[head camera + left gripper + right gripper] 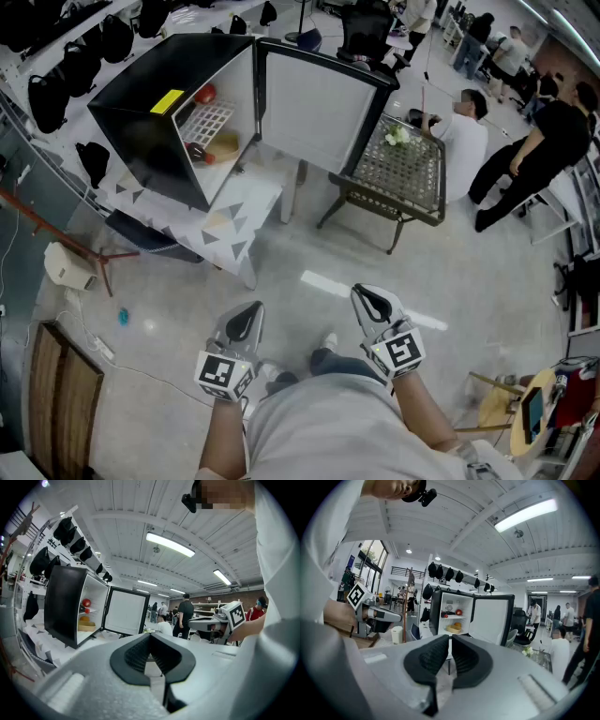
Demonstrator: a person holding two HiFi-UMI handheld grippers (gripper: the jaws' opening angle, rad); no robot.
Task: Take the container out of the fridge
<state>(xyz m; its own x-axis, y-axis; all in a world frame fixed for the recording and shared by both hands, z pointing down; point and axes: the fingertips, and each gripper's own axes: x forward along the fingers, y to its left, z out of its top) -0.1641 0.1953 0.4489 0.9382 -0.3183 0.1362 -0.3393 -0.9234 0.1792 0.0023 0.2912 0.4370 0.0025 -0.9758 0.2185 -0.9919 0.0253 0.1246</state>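
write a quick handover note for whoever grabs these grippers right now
Left gripper: fingers together, empty, held low near the body.
Right gripper: same.
The black mini fridge stands on the patterned-cloth table ahead, with its door open. The shallow tan container sits low inside, under the white wire shelf.
Done: door open.
Left: step closer, open the fingers, grasp the container, lift it out.
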